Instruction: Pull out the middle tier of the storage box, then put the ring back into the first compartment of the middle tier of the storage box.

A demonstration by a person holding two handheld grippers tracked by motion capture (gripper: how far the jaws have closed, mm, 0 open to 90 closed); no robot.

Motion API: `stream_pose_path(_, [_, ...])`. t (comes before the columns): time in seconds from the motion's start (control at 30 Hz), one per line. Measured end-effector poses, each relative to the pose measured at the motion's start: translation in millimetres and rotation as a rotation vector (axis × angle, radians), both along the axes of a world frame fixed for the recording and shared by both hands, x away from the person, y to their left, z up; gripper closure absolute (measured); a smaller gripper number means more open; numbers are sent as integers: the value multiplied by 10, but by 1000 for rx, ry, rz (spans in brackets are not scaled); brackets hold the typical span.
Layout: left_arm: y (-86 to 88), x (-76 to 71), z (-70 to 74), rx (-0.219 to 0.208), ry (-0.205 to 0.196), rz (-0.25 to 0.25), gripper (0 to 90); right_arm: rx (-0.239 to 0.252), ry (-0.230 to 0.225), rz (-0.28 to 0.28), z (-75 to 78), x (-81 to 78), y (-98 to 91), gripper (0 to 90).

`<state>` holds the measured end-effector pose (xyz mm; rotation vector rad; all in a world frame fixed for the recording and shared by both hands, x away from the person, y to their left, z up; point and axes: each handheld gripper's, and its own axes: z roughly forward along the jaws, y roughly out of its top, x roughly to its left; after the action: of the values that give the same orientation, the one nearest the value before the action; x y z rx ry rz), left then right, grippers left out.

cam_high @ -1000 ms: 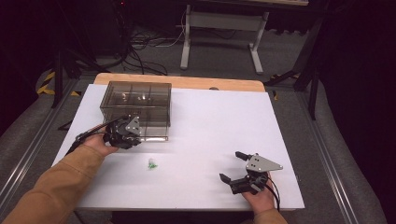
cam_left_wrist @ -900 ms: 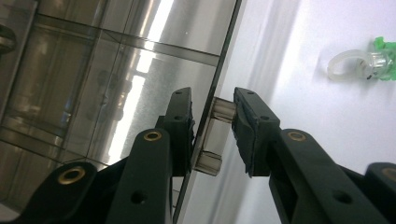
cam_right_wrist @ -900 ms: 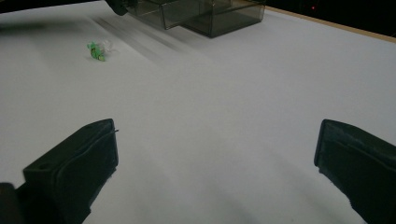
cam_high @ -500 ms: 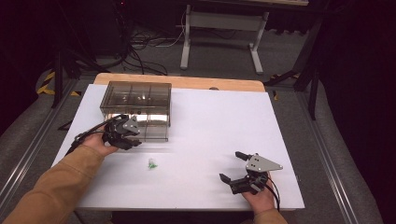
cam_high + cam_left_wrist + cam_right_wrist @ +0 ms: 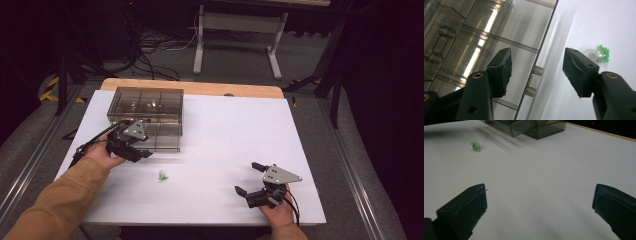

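Sitting at the table's far left, the smoky clear drawer box has its front drawer pulled a little way out. Drawer's small metal handle shows between the left gripper's jaws in the left gripper view, untouched by either pad. Those jaws have just been opening; now about half apart, gripping nothing. Left gripper sits just at the box's near front corner, hand behind it. Small clear ring with green beads lies on the white tabletop, near the drawer front, well apart from the right gripper. Right gripper rests at the table's near right edge, jaws spread wide over bare white surface, nothing between them.
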<state>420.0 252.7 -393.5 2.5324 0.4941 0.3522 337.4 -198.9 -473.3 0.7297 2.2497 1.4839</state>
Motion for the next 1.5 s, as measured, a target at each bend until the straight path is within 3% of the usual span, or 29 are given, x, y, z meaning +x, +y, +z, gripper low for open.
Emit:
stream_pose_path(0.33, [21,-150,59,-186,13,47,192,-3,-4,2,-1,2,5,1])
stream_pose_path(0.57, [-61,-266,43,-261,37,74,137,-5,-2,0,-1,2,5,1])
stream_pose_path(0.77, [-145,-353,24,-285,47,83,113,-2,-4,3,0,-4,2,1])
stream_pose_path(1.1, [-295,-519,-121,-262,44,80,93,-2,-3,3,0,-3,3,1])
stream_pose_path(1.5, [-381,-557,-327,-275,91,86,76,-2,-2,2,0,-6,0,1])
